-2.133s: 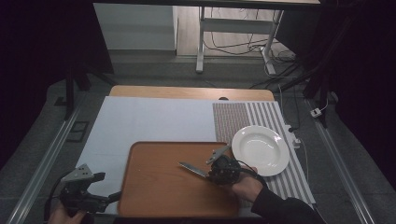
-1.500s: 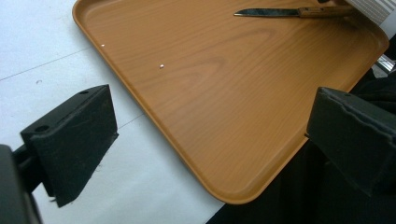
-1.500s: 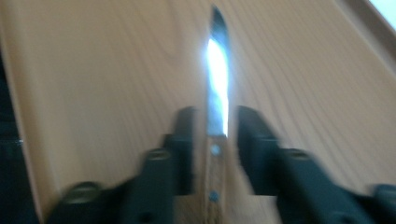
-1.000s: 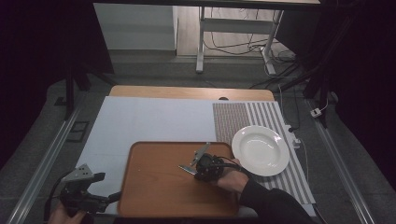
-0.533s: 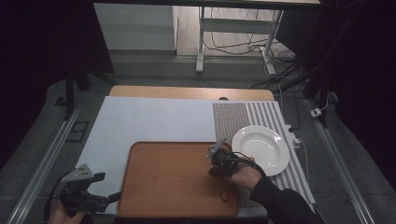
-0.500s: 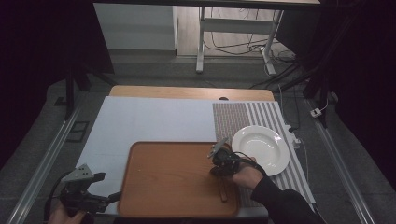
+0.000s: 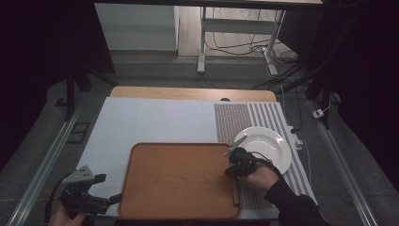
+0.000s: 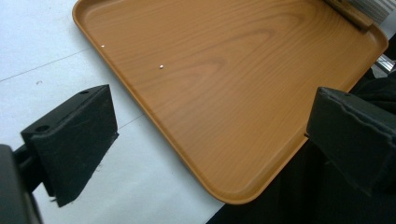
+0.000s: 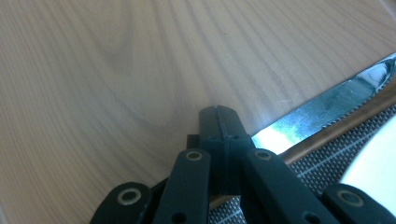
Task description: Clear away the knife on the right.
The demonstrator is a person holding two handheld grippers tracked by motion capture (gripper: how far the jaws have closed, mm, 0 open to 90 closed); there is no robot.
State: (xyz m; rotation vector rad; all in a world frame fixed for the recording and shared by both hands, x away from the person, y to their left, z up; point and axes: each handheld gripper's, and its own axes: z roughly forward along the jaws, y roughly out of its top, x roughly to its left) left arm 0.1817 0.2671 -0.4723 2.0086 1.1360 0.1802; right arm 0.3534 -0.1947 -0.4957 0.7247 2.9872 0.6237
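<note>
My right gripper (image 7: 233, 162) is at the right rim of the brown wooden tray (image 7: 179, 179), shut on a serrated knife (image 7: 236, 143). The blade points up and right toward the white plate (image 7: 266, 146). In the right gripper view the jaws (image 9: 218, 119) are pressed together, and the knife blade (image 9: 327, 100) runs out to the right along the tray's rim (image 9: 299, 151). My left gripper (image 7: 109, 188) rests at the table's front left by the tray's near corner. Its jaws (image 8: 205, 140) stand wide open over that corner of the tray (image 8: 224, 84) with nothing between them.
The plate sits on a striped placemat (image 7: 235, 120) at the right of a pale blue table cover (image 7: 155, 122). A brown wooden strip (image 7: 235, 193) lies along the tray's right rim. Beyond the table are desk legs and cables on the floor.
The right gripper has moved from the middle of the tray to its right rim. The knife has swung from pointing left to pointing toward the plate. The left gripper has stayed put.
</note>
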